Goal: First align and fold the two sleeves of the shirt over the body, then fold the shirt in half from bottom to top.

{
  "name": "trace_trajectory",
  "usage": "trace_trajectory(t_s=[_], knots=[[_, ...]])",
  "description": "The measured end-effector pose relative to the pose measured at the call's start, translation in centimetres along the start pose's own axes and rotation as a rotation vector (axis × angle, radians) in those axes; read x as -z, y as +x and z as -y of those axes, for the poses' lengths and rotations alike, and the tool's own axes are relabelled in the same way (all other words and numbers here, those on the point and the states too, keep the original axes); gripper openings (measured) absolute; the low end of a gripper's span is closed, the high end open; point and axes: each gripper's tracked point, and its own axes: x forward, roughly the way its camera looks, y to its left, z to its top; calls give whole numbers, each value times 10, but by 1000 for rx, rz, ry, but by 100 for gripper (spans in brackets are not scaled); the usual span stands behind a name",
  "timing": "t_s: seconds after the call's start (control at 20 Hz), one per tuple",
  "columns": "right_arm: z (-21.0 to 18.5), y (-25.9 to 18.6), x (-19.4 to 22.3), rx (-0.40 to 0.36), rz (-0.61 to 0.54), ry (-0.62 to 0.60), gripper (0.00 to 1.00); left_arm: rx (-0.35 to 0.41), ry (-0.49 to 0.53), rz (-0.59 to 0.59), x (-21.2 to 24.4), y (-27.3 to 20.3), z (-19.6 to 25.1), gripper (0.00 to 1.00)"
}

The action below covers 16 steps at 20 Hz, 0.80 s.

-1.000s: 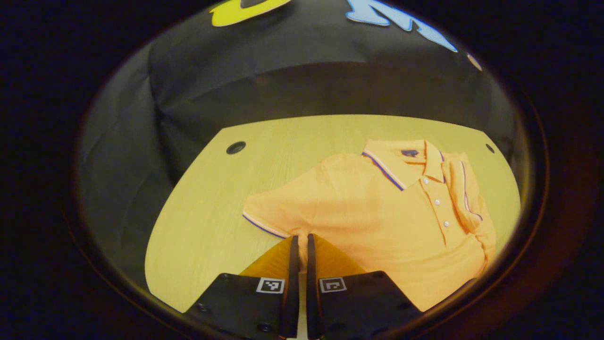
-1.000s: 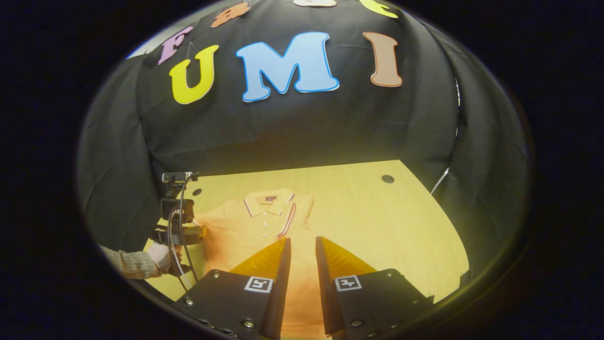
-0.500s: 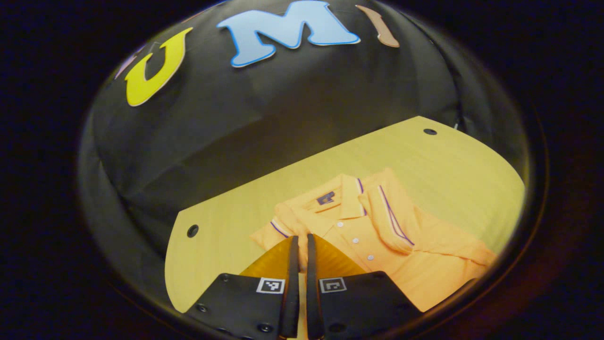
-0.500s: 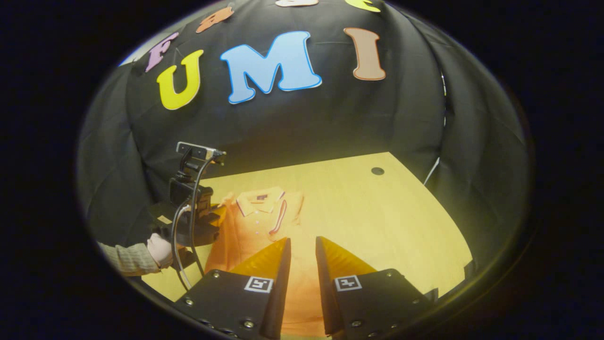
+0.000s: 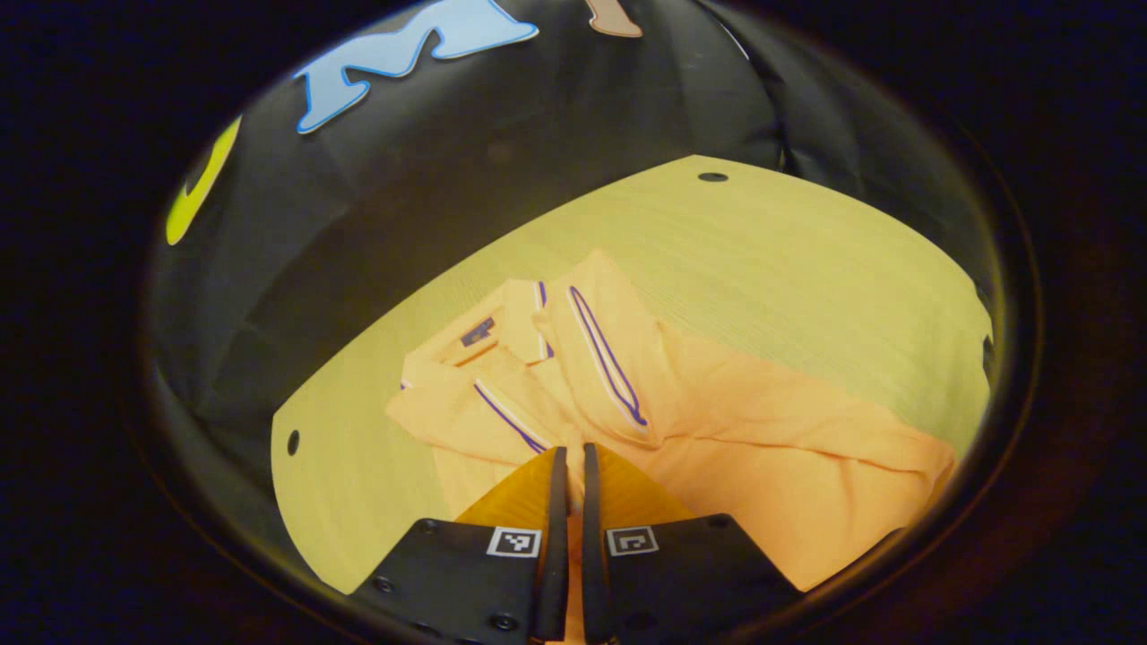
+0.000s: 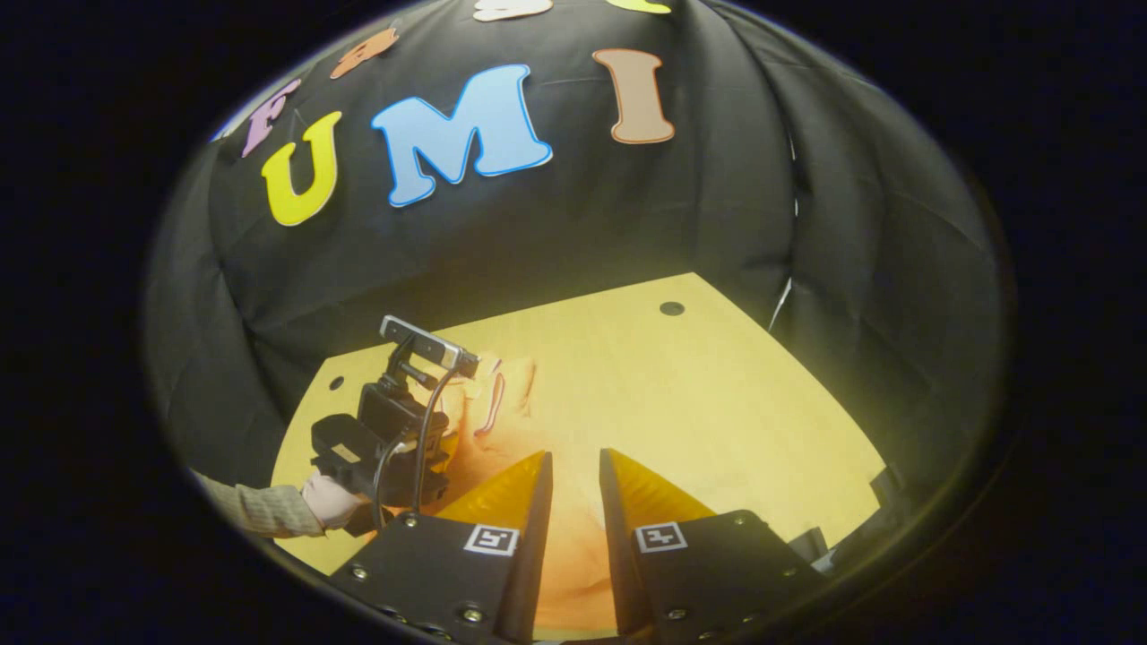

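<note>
Warm, yellowish light falls from above, brightest on the wooden table (image 5: 762,251), while the black booth cloth (image 6: 556,233) stays dim. Fisheye bending curves the table's edges, strongest toward three and nine o'clock. The orange shirt (image 5: 735,430) is fairly sharp in the left gripper view; in the right gripper view it looks soft and washed out.

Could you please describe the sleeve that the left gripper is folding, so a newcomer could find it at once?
Start at the wooden table and find the orange polo shirt. The sleeve lies just below the collar, ahead of the left gripper; its striped cuff marks it out.
</note>
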Motion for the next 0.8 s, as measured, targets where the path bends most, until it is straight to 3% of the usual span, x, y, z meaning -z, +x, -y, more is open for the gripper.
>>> trace_trajectory(t_s=[0.15,0.35,0.55,0.8], knots=[[4,-2,3,4,-6,6,33,26,0,-32,9,5,6,19],[4,0,4,-11,-11,-3,33,23,-15,-23,6,-3,5,55],[1,6,11,-34,-30,-31,33,11,-120,7,5,-26,-9,63],[0,25,39,-84,-122,-90,33,-17,-237,71,17,-89,-42,59]])
